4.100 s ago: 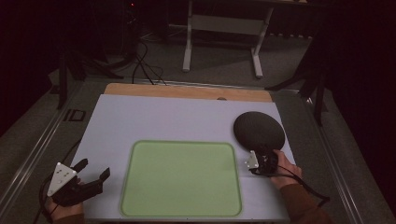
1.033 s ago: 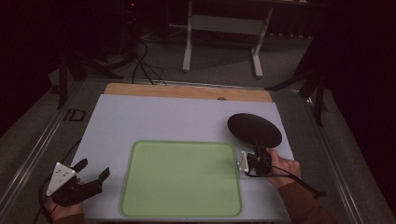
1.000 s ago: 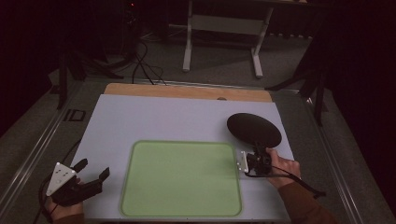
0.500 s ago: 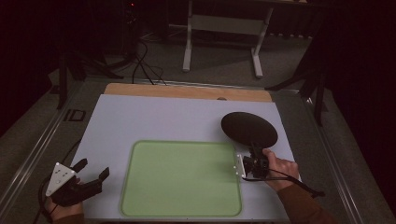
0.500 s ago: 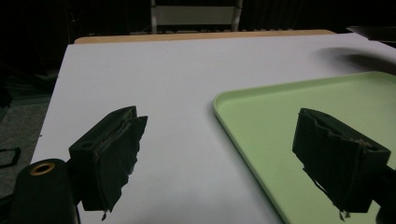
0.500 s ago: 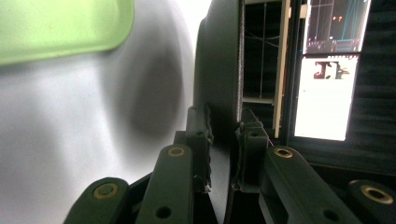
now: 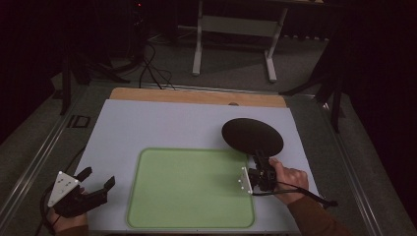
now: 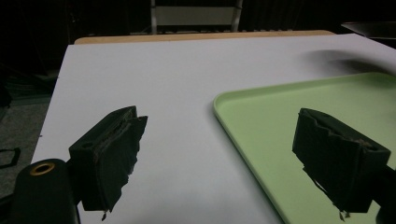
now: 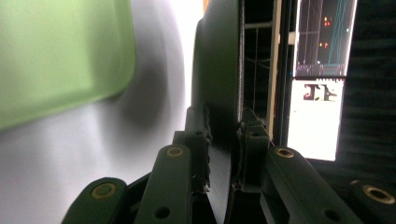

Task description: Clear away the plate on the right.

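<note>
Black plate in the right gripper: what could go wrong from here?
The right gripper pinches the black plate only at its near rim, so the plate hangs far out beyond the jaws and could tip or slip. It sits partly over the far right corner of the green tray; lowered here, it might catch the tray's raised edge and land tilted. The left gripper rests open at the tray's left side, too far off to steady it.
</note>
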`<state>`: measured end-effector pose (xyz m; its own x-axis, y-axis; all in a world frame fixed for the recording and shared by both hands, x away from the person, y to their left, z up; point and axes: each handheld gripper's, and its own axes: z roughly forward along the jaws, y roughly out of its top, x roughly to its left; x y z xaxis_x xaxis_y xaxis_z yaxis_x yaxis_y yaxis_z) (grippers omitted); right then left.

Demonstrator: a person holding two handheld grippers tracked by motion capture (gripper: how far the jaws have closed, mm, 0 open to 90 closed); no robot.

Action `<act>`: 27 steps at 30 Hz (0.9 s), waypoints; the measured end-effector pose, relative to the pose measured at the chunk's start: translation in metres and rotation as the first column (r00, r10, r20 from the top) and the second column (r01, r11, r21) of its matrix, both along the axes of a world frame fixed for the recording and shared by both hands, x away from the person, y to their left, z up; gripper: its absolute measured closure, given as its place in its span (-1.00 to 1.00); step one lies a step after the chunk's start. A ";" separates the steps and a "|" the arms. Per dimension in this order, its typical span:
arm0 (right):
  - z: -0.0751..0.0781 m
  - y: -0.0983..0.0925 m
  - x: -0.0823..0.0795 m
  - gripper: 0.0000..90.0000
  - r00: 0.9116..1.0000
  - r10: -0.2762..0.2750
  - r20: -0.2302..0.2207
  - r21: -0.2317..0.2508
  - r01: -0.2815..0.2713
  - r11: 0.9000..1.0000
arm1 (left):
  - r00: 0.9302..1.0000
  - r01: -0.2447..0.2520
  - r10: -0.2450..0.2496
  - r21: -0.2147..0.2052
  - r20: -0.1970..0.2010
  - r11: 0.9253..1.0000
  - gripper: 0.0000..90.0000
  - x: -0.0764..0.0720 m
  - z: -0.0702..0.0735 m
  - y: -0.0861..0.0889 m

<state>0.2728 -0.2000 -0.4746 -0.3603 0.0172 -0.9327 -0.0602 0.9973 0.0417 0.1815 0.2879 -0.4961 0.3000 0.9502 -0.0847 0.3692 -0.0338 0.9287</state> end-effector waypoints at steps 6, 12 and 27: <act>0.003 0.012 -0.008 0.72 0.999 0.052 0.012 -0.007 -0.052 0.999 | 1.000 0.002 -0.002 0.004 0.001 1.000 -0.66 0.000 0.000 0.000; 0.005 0.019 -0.013 0.72 0.997 0.074 0.024 -0.005 -0.074 0.997 | 1.000 0.002 -0.002 0.005 0.000 1.000 -0.66 0.001 0.000 0.000; 0.010 0.040 -0.029 0.71 0.988 0.152 0.023 0.009 -0.152 0.988 | 1.000 0.003 -0.003 0.006 -0.001 1.000 -0.66 0.001 0.000 0.000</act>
<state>0.2437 -0.1598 -0.4649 -0.3385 -0.0262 -0.9406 -0.2120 0.9760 0.0490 0.1822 0.2877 -0.4961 0.3026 0.9498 -0.0796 0.3696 -0.0400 0.9283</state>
